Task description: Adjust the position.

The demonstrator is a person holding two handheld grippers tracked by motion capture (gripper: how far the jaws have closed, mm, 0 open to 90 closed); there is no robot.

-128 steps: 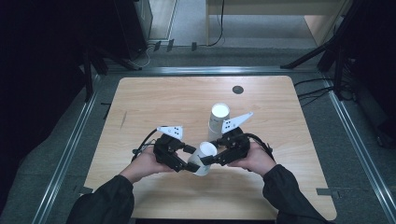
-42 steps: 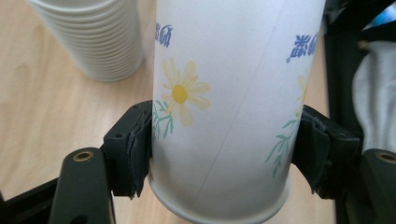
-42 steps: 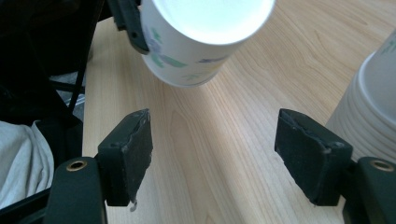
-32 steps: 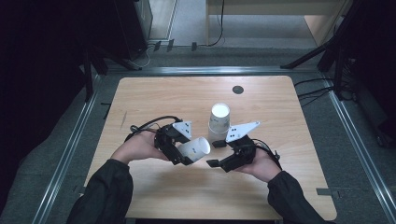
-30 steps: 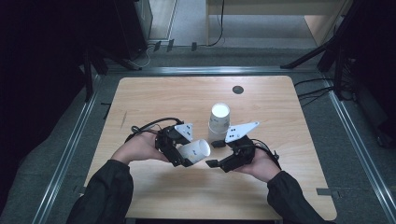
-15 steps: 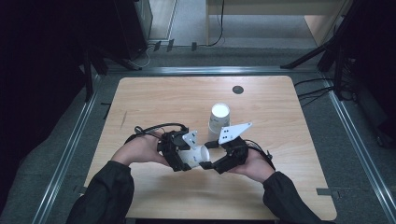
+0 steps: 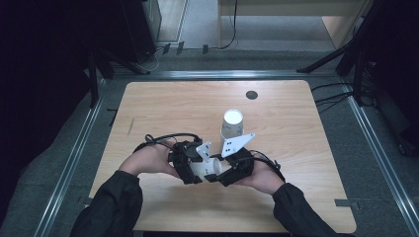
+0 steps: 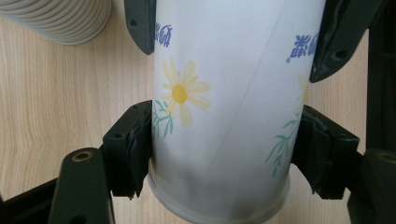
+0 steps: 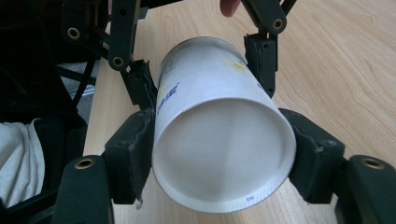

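A white paper cup [image 7: 210, 167] printed with yellow flowers lies level above the table, held between both grippers. My left gripper [image 7: 190, 170] is shut on it, its pads [image 8: 133, 154] pressing the sides near the rolled rim [image 8: 219, 212]. My right gripper [image 7: 226, 174] faces it from the other side. Its jaws have just been closing, and its pads [image 9: 133, 149] now press the cup's base end [image 9: 224, 154]. In the right gripper view the recessed bottom of the cup faces the camera, with the left gripper's jaws gripping farther along.
A stack of white paper cups [image 7: 232, 123] stands upside down on the wooden table [image 7: 306, 148], just behind the grippers; its ribbed side [image 8: 60, 21] appears in the left gripper view. A small dark disc [image 7: 252, 95] sits near the far edge.
My right gripper has moved left to the cup, and its jaws have closed on the base end. The left gripper has kept its hold and barely shifted.
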